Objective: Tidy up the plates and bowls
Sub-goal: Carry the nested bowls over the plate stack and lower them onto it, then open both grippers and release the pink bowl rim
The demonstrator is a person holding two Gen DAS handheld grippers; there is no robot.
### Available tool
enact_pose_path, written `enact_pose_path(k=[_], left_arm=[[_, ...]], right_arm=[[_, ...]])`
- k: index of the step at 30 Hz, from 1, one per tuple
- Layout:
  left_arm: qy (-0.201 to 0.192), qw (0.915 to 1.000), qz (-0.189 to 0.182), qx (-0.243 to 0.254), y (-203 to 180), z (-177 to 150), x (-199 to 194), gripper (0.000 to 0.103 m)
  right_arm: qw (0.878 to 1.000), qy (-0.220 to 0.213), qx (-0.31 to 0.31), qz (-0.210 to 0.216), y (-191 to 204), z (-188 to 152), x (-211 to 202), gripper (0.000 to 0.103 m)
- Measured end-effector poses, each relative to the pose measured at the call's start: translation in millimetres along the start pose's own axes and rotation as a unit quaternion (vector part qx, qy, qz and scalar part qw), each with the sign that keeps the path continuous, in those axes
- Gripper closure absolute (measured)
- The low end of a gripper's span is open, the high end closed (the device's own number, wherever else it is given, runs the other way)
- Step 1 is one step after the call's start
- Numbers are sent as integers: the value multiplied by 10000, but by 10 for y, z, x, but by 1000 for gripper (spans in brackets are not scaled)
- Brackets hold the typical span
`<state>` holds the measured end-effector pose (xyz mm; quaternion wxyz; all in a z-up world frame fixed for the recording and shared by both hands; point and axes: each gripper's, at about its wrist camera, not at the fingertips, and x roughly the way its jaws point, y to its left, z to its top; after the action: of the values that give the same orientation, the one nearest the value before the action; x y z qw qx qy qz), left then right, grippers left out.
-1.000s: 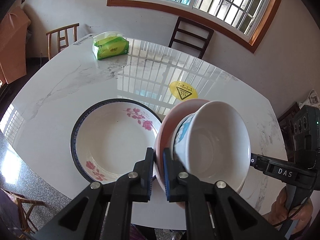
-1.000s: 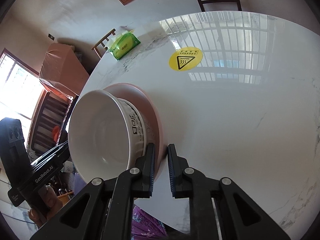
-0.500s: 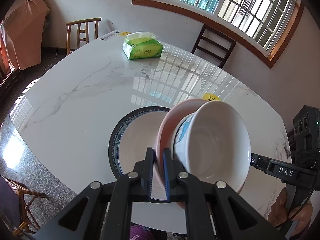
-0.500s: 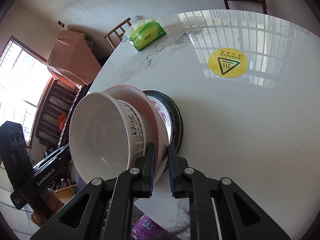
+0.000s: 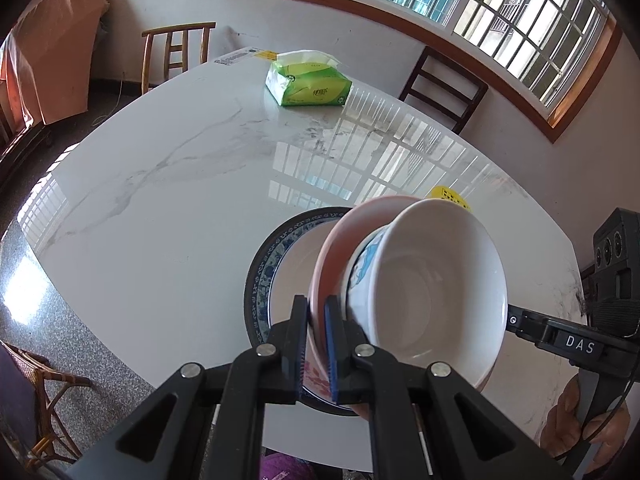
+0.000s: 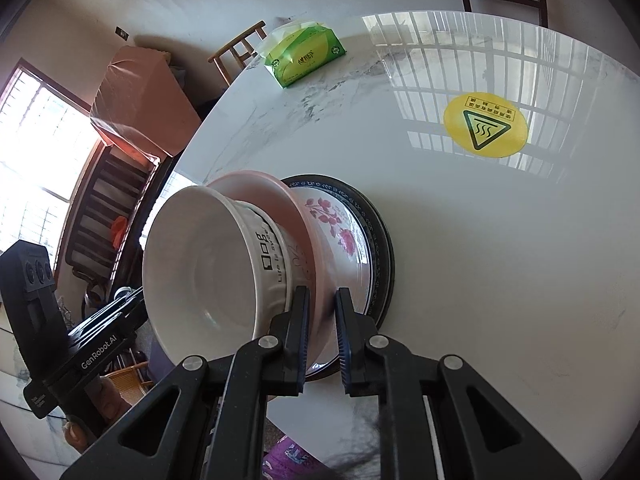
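Observation:
A pink plate carries a white bowl with printed sides. My left gripper is shut on the plate's near rim. My right gripper is shut on the opposite rim. Both hold the pair over a blue-rimmed flowered plate that lies on the white marble table. I cannot tell whether the pink plate touches the flowered plate.
A green tissue pack lies at the far side of the table. A round yellow hot-surface sticker is to the right. Wooden chairs stand behind the table, and a wicker chair at the near left.
Both grippers have carried the pink plate and bowl leftward, from beside the flowered plate to over it. The grips have not changed.

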<state>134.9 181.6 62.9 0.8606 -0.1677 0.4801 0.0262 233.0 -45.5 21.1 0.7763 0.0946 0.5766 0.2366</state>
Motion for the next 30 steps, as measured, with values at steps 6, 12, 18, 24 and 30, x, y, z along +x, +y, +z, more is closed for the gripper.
enact_pose_path(k=[6,12,18,24,30], left_arm=[[-25,10000,-4,-25,47,2,11,97],[-72,10000,-49,-46,83,-14,25,96],[-204,9997,-98,-24,116,-44,8,95],[-308,9995,-26,-17,147,-67,-8,85],[-480,9988,98,-3,230,-99,-6,66]], right_arm=[[10000,38,-14,17,23,31,54,89],[10000,10,-24,37,38,44,73,88],[9999,-61,-11,85,32,49,84,88],[9998,-174,-41,79,40,29,74,86],[9995,-298,41,49,-24,3,58,74]])
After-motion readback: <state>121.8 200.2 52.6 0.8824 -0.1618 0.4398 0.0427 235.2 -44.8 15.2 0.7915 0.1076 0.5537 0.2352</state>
